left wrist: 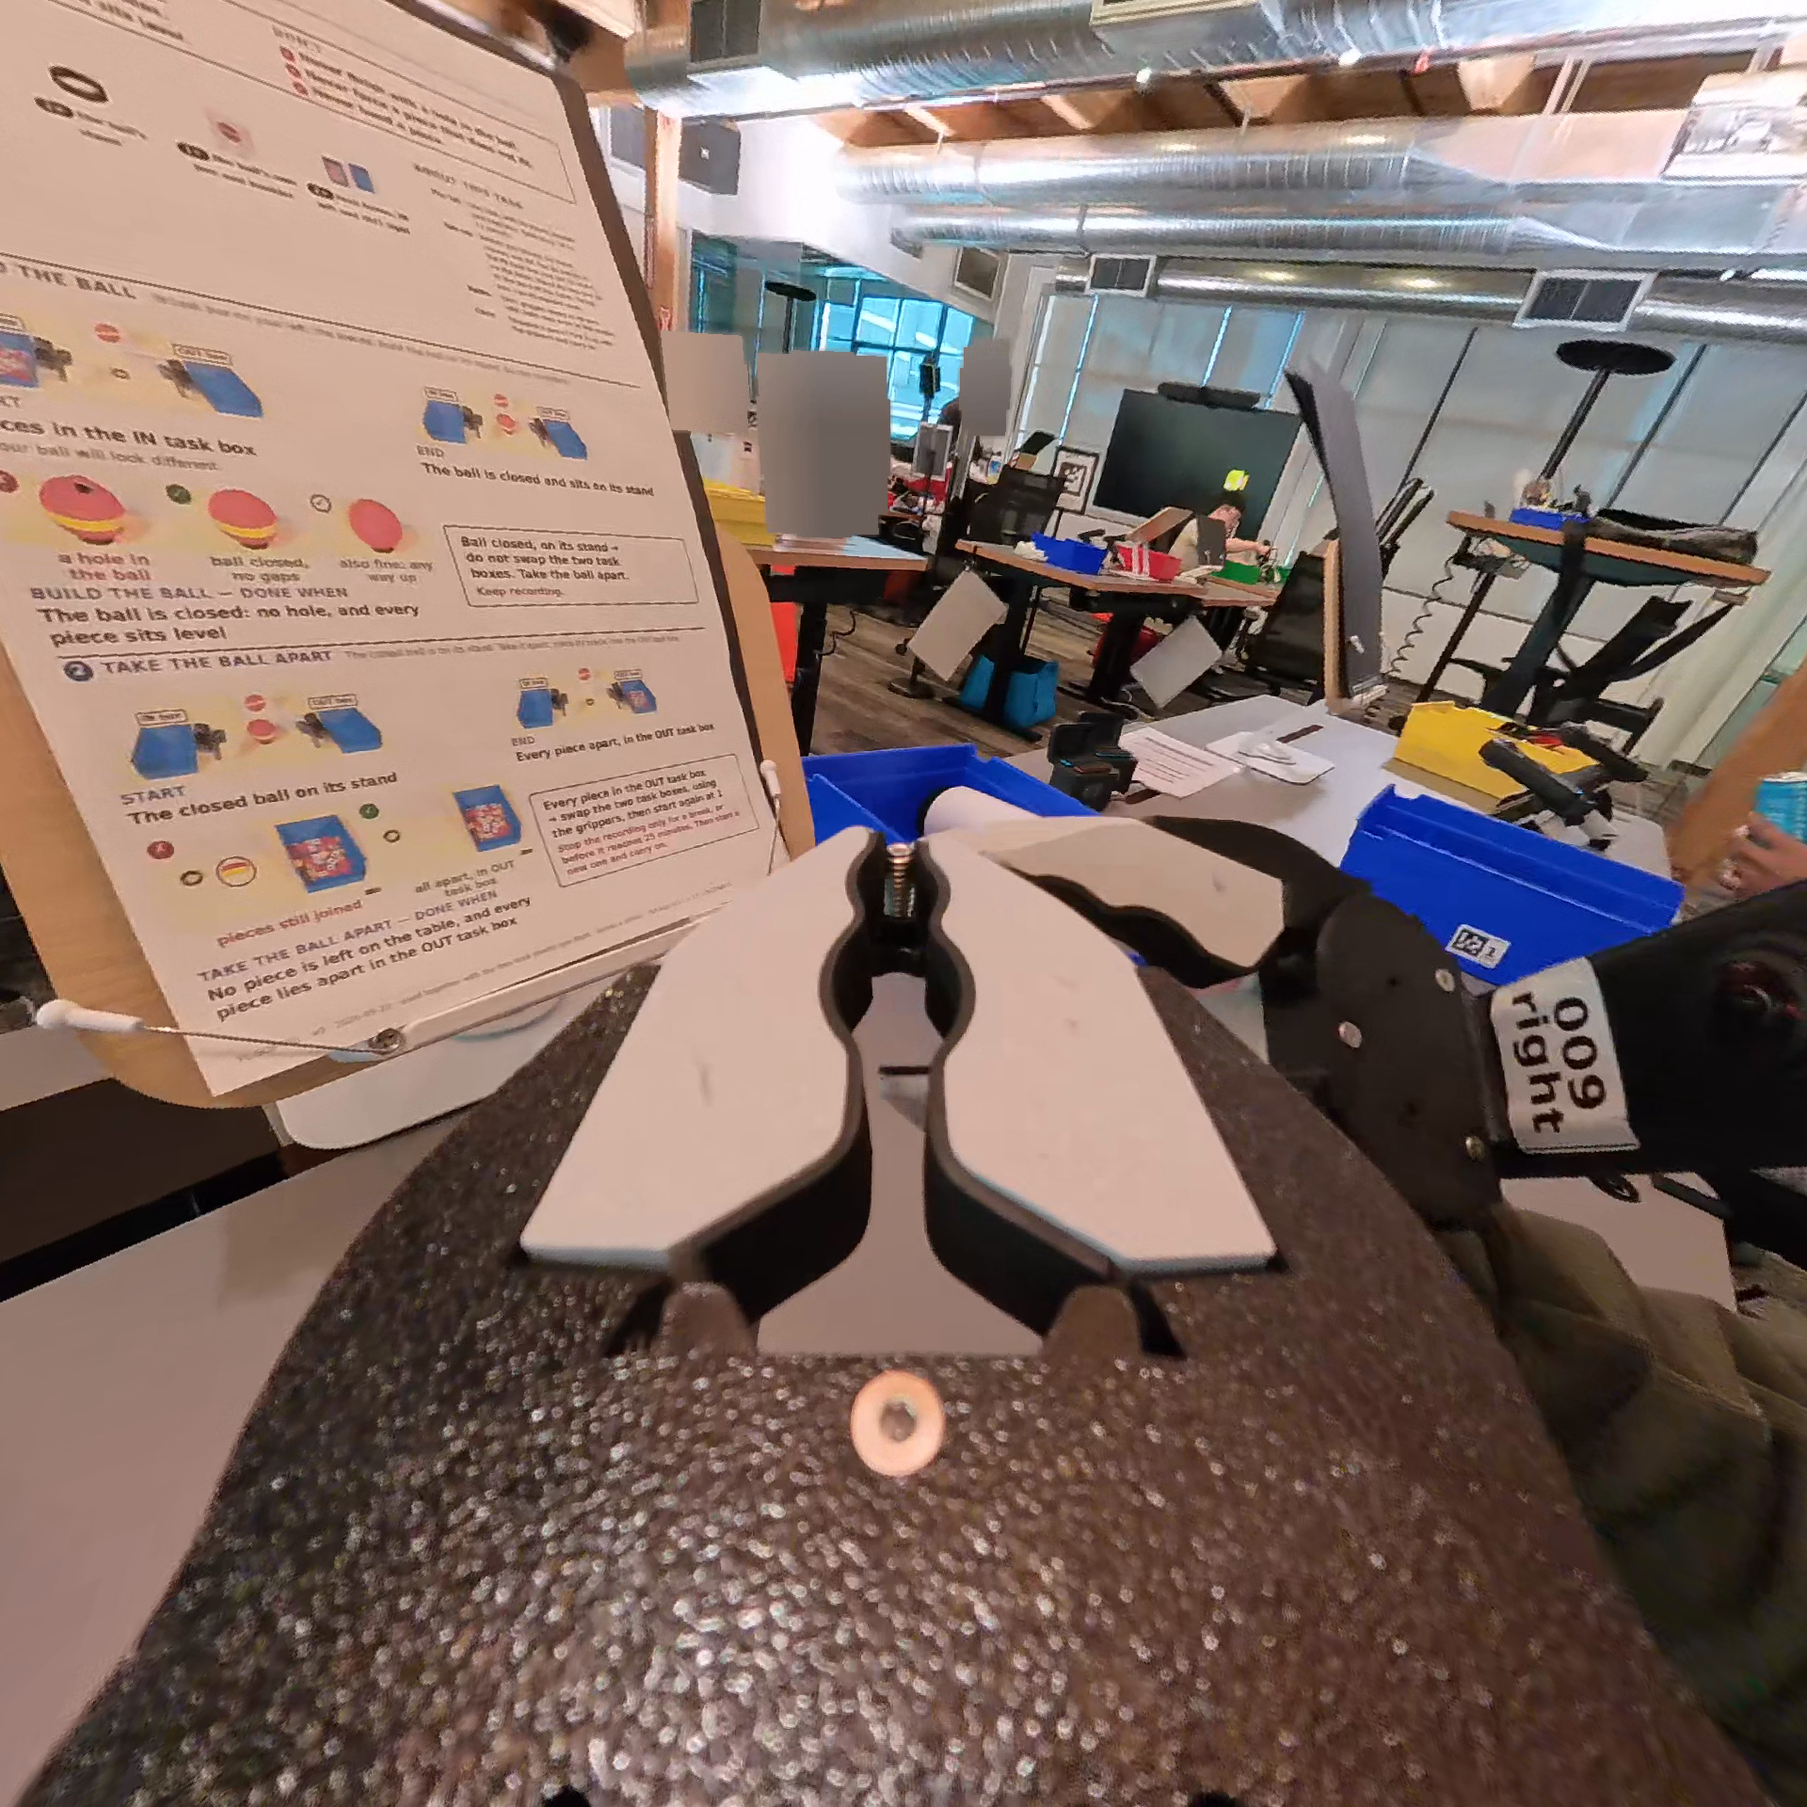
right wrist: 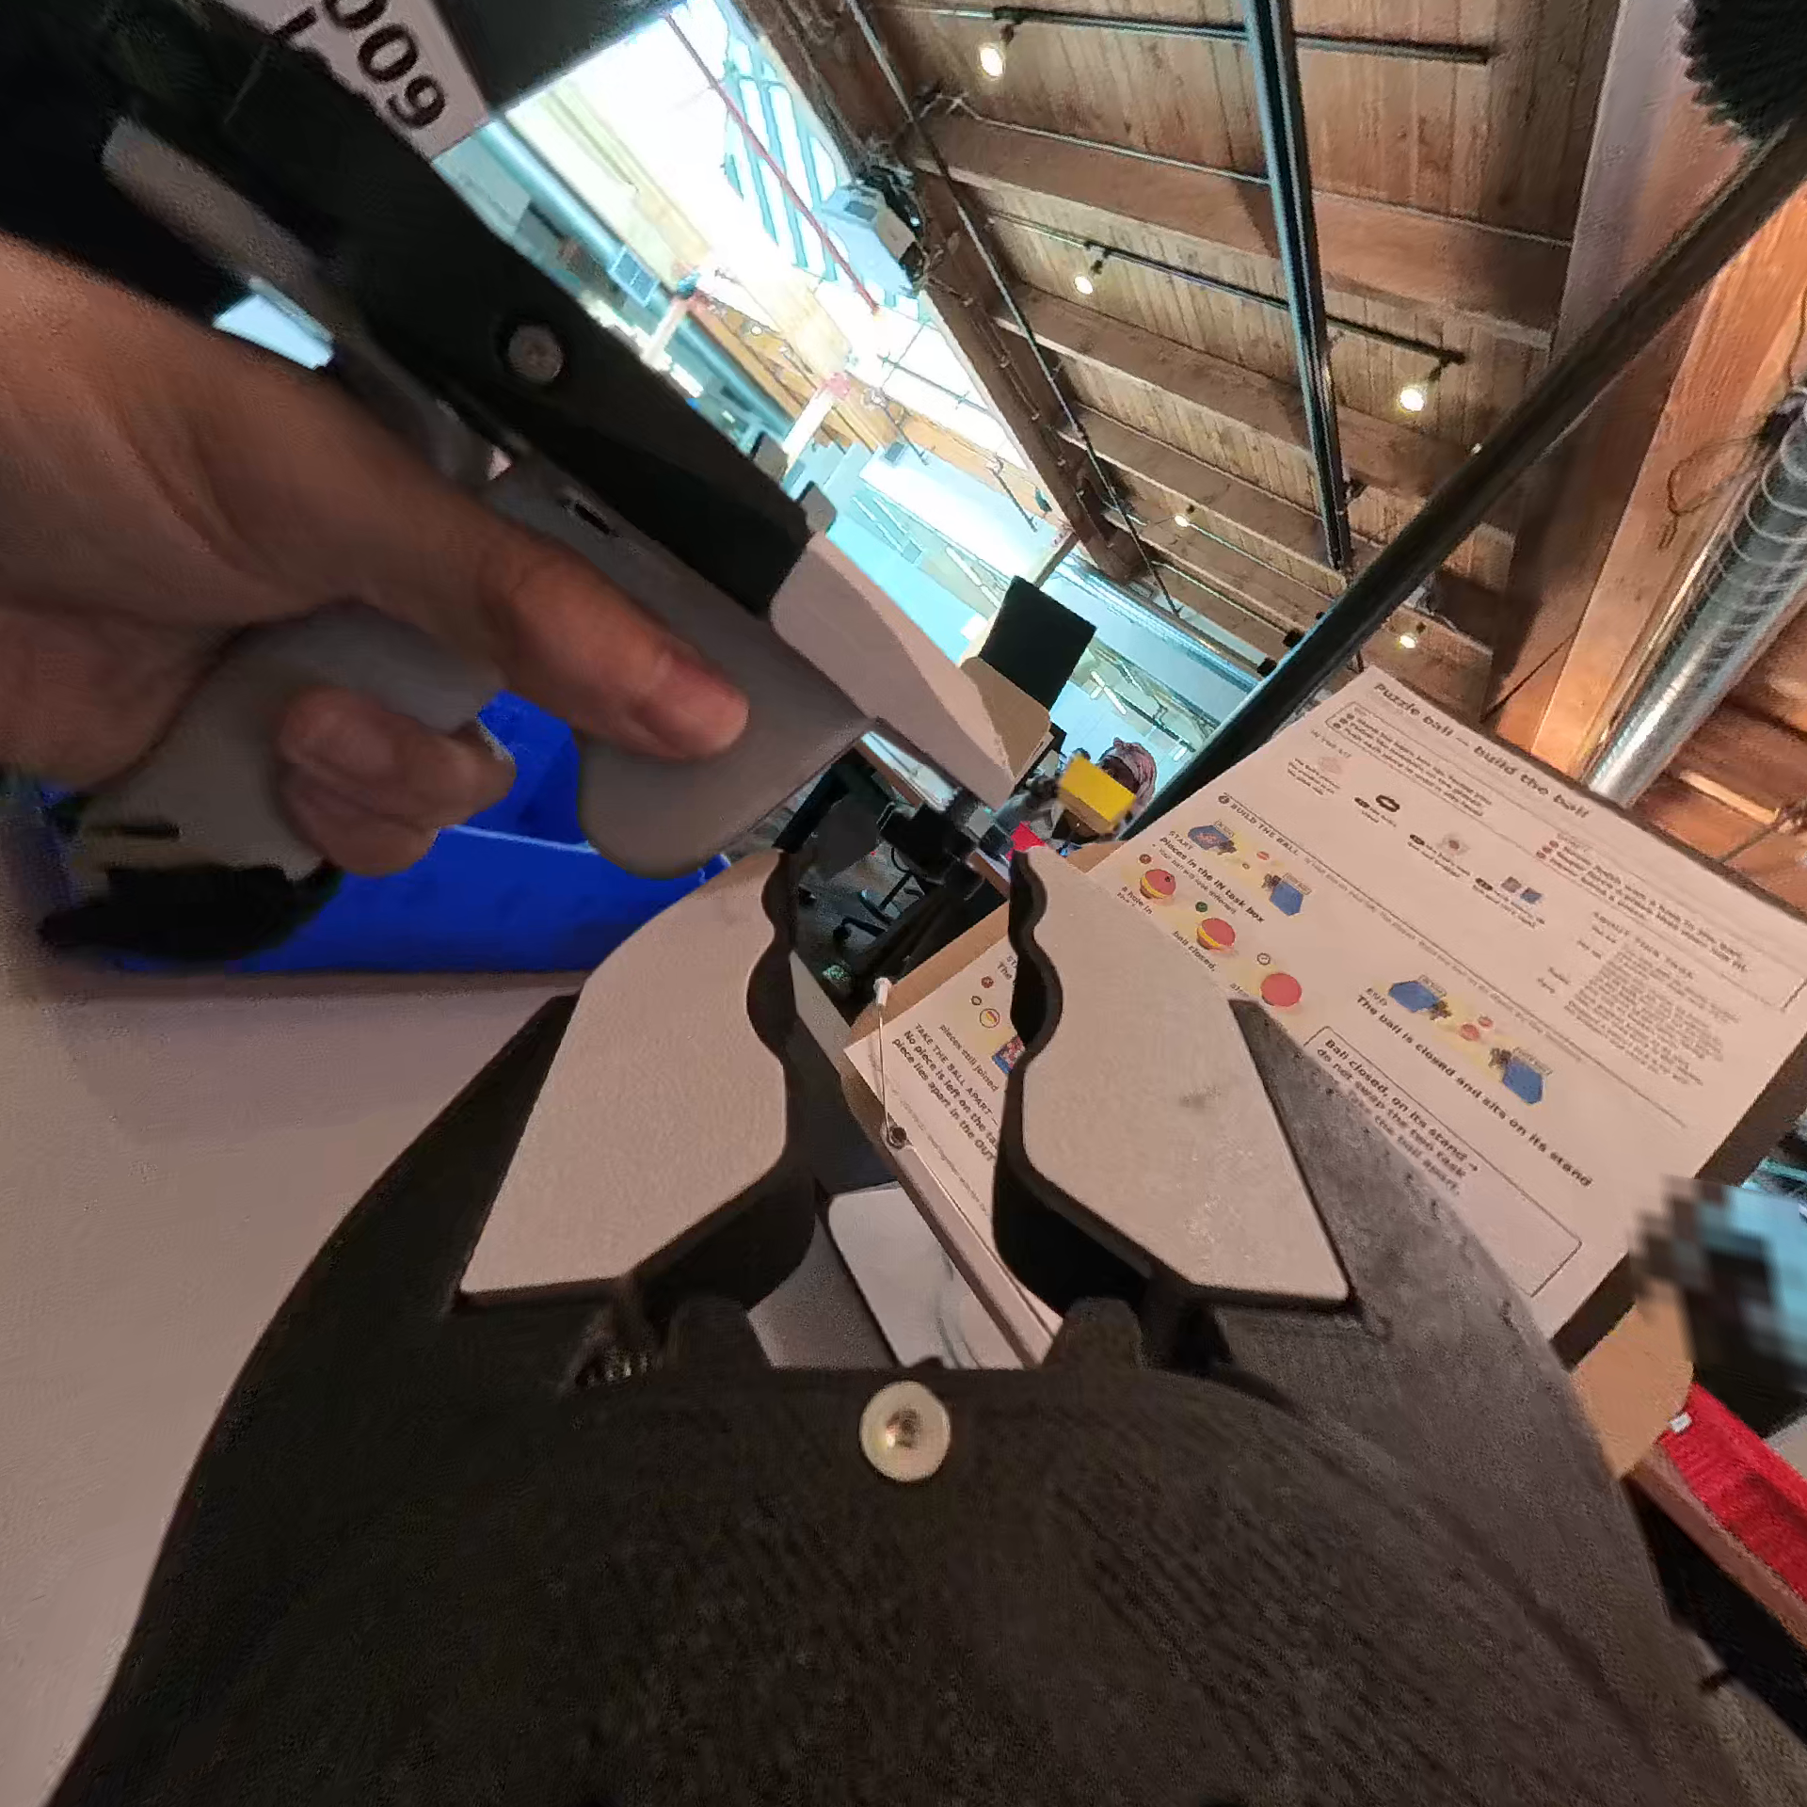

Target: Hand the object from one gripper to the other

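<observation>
Left wrist view is showing the left claw [left wrist: 898, 880] squeezing a small metal bolt [left wrist: 899, 877] at its tips, with the right claw [left wrist: 1124, 885] just beside it, gaping wide and holding nothing. I think the pass is only beginning, because the right claw is not gripping yet. Most of the bolt is hiding between the fingers [left wrist: 743, 1027].

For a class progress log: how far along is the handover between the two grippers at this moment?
Done: the left gripper is shut on the bolt, lifted off the table. In hand: the right gripper, open and empty, sits alongside. Left: close the right on the bolt and release the left.
</observation>
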`<action>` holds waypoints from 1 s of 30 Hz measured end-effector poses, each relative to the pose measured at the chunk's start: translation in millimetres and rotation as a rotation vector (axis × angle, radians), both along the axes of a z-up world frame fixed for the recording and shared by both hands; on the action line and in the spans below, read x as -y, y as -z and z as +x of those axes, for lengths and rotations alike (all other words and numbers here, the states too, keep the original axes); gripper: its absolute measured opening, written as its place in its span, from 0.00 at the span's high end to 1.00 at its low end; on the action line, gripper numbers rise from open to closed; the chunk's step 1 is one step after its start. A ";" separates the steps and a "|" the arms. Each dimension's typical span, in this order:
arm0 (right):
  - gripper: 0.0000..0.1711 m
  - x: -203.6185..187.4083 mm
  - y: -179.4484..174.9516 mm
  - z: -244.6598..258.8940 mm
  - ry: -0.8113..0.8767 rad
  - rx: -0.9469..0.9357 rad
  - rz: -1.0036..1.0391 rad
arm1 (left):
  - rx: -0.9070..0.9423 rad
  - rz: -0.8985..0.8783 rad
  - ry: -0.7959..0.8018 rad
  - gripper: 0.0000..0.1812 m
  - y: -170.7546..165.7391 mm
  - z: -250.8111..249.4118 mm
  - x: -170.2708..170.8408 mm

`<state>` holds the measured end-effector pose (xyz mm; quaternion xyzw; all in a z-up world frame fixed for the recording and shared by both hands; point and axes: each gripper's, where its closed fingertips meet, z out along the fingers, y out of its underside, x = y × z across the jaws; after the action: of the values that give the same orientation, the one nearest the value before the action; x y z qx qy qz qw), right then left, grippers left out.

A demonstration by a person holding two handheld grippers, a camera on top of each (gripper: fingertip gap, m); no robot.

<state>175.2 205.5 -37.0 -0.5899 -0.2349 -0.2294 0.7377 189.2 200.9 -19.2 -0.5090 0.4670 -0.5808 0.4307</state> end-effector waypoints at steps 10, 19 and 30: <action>0.83 3.8 -9.9 12.5 0.120 -0.055 0.095 | 0.033 -0.050 0.026 0.97 -4.1 3.4 9.1; 0.87 5.0 -10.5 8.9 0.052 -0.113 0.092 | 0.042 -0.060 0.056 0.97 -5.1 3.1 12.7; 0.90 9.3 -8.9 7.1 -0.003 0.013 0.027 | 0.046 -0.063 0.104 0.97 -5.4 1.3 16.0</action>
<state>182.4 196.2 -28.1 -0.5780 -0.2376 -0.2354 0.7444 190.5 184.9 -13.8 -0.4838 0.4643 -0.6284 0.3942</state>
